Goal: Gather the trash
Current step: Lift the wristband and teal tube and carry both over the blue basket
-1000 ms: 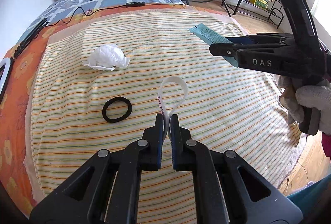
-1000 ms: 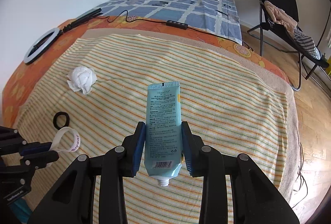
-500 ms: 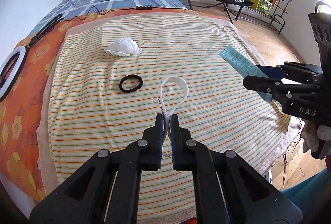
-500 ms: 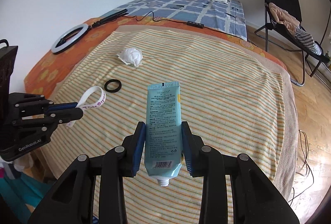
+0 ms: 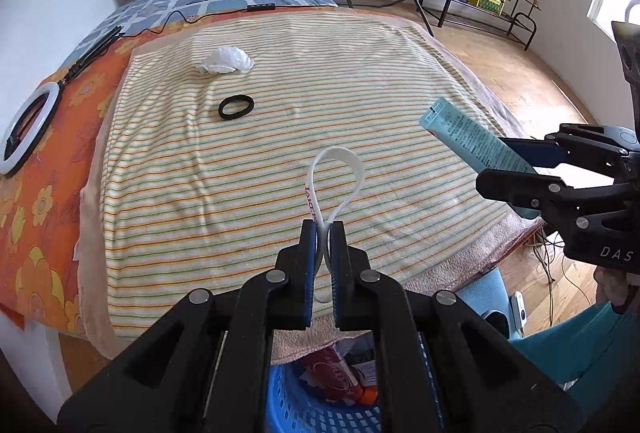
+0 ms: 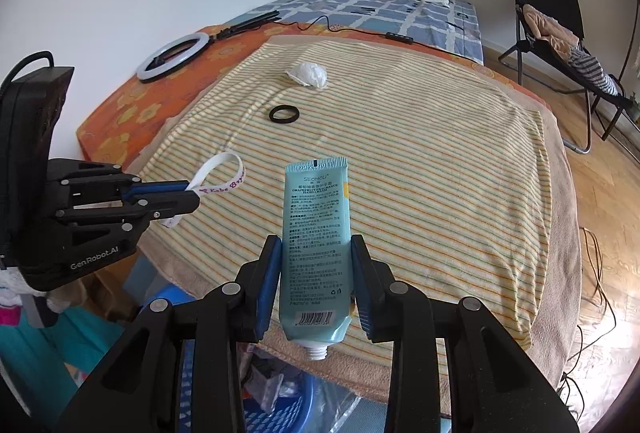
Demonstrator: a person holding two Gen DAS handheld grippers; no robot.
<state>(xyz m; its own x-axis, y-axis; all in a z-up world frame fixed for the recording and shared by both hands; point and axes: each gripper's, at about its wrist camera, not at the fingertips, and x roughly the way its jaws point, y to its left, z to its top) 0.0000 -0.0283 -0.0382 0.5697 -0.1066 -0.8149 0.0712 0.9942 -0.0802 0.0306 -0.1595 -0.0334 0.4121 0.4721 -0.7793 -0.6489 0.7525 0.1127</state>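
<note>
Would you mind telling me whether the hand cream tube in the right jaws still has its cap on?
No, the hand cream tube shows a bare threaded neck at its lower end.

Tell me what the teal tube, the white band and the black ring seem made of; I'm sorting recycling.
Teal tube: likely soft plastic, satin printed skin, crimped end, threaded neck. White band: looks like flexible silicone or plastic, holding a smooth loop, printed lettering. Black ring: probably matte rubber or elastic; too small to tell.

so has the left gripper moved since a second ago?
Yes. The left gripper pulled back off the striped yellow blanket, now above the blue plastic basket.
</note>
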